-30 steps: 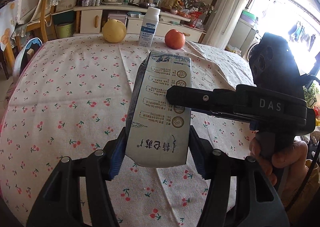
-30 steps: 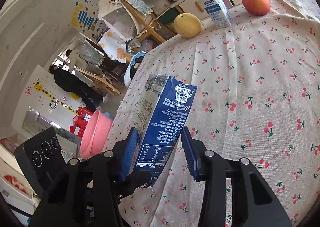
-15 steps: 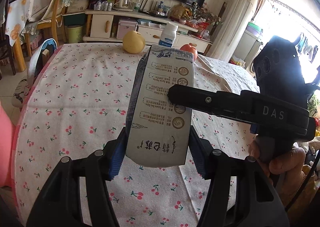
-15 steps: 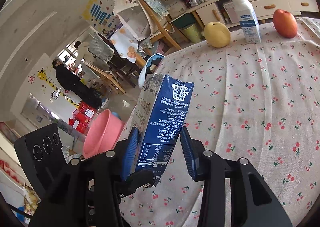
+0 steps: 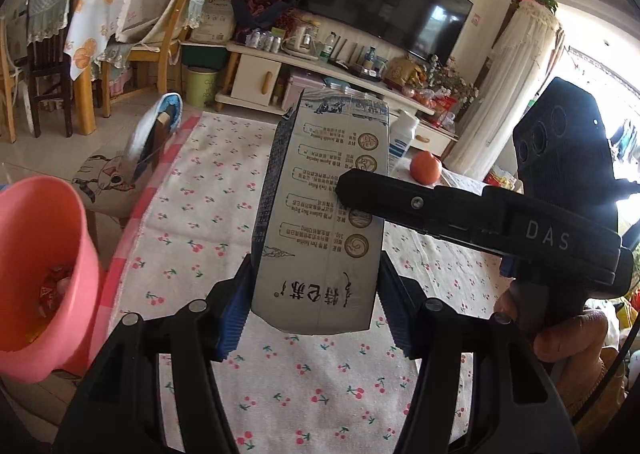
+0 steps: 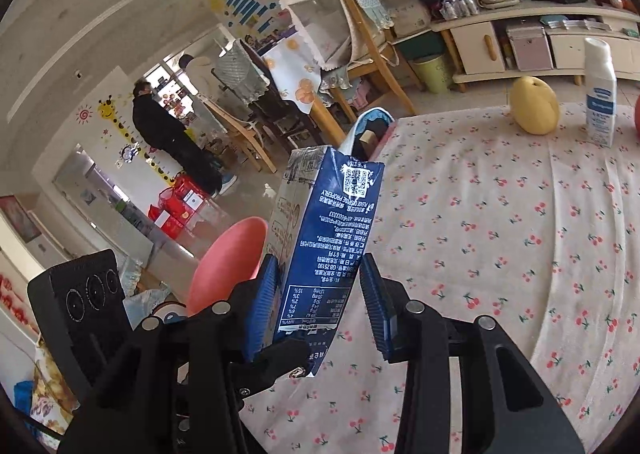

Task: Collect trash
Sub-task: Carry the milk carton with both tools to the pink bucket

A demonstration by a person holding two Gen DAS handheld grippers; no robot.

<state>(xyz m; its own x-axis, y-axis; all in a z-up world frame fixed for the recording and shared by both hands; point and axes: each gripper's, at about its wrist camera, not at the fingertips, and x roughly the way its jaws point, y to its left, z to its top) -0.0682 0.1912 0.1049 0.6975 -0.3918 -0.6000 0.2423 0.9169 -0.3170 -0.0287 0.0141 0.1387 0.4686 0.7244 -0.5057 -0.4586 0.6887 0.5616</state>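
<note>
The left gripper (image 5: 316, 306) has its jaws partly spread and clamped on the lower end of a milk carton (image 5: 324, 214), the blue ribbed pads pressing its two narrow sides. The carton stands nearly upright, printed grey face toward the left wrist camera, raised clear above the cherry-print tabletop (image 5: 200, 214) near its left edge. The right gripper (image 6: 320, 302) reaches in from the side and grasps the same carton (image 6: 324, 238) across its dark blue face; its jaws are partly spread, the left pad flat against the carton, and the right pad looks to touch its edge, though that contact is hard to judge. In the left wrist view one black finger of the right gripper (image 5: 440, 210) lies across the carton's middle, with the person's hand (image 5: 568, 330) wrapped round the handle below. A pink basin (image 5: 44, 274) sits off the tabletop's left edge, wrappers inside. At the far edge stand a yellow pear (image 6: 536, 106), a white bottle (image 6: 600, 94) and a red apple (image 5: 426, 168)
</note>
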